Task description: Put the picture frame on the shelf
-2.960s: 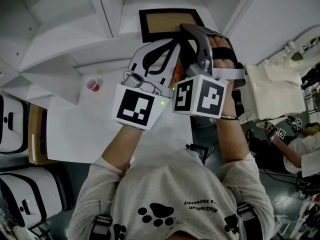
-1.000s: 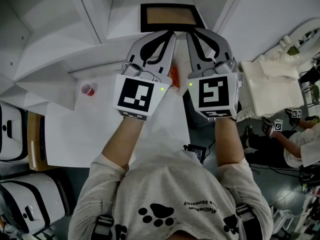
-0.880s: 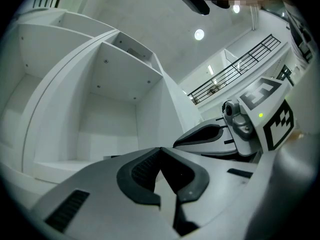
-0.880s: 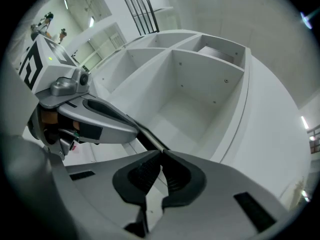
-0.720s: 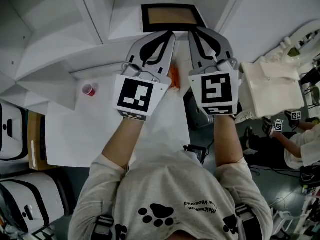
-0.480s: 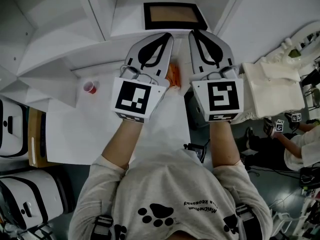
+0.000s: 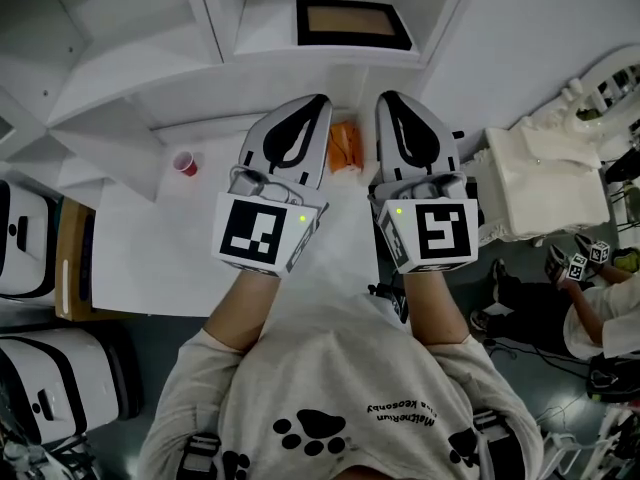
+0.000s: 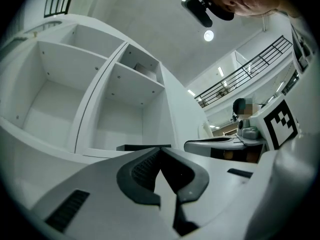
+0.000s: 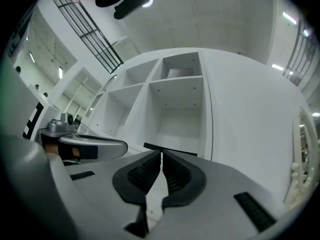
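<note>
head view: left gripper (image 7: 316, 100), right gripper (image 7: 387, 99) parallel, fingers (image 9: 145, 176) together, near picture frame (image 7: 353, 23)

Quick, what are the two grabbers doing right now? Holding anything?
Left gripper: closed, holding nothing.
Right gripper: closed, holding nothing.

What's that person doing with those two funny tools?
A person holds a tool in each hand. The picture frame lies flat on the shelf, and nothing is touching it. The left tool and the right tool are both shut and empty. They sit side by side over the white table, with an orange thing between them.
</note>
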